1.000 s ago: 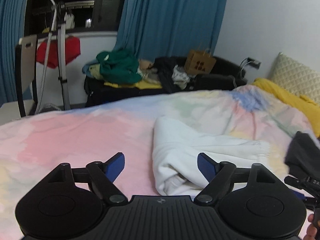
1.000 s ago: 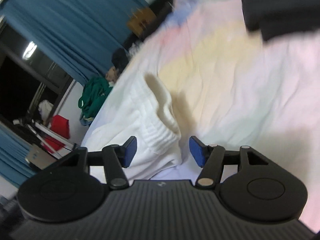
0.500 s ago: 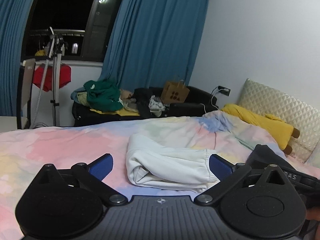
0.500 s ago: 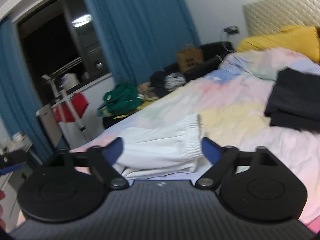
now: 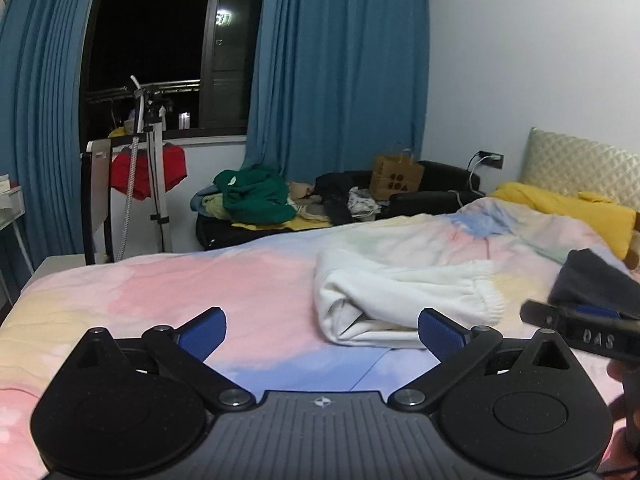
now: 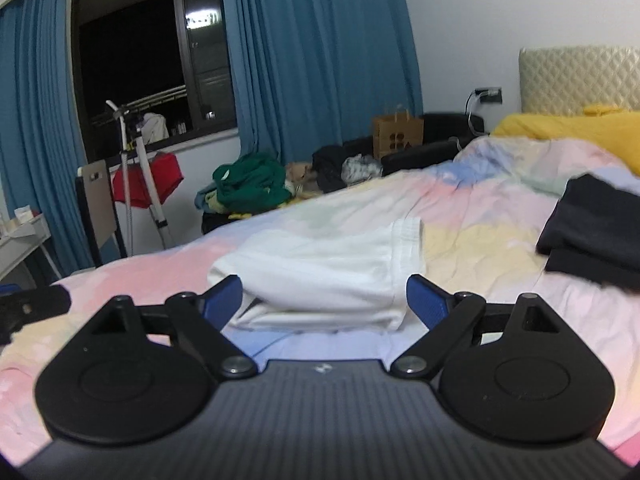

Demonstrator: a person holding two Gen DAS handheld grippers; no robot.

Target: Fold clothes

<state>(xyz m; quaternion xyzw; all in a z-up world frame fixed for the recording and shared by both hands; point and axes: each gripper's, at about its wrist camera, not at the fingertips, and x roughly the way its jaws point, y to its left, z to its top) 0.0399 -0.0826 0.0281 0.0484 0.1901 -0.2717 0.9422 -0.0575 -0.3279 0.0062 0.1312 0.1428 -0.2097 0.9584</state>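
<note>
A folded white garment (image 5: pixel 404 296) lies near the middle of a bed (image 5: pixel 160 292) covered in a pastel pink, yellow and blue quilt, with a folded dark garment (image 6: pixel 592 232) set apart from it toward the headboard (image 6: pixel 580 76). The left hand-held gripper (image 5: pixel 322 334) hovers over bare quilt with its 2 blue-padded jaws spread wide and nothing between them; the white garment lies just beyond its right finger. The right hand-held gripper (image 6: pixel 325 298) is likewise spread wide, the white bundle lying ahead between its tips, untouched as far as the view shows. A yellow pillow (image 5: pixel 560 208) sits at the head of the bed. Beyond, blue curtains (image 5: pixel 336 80) frame a dark window (image 5: pixel 148 40); a heap of green clothes (image 5: pixel 252 196), a brown paper bag (image 5: pixel 396 176) and a stand with a red cloth (image 5: pixel 148 172) line the far wall.
</note>
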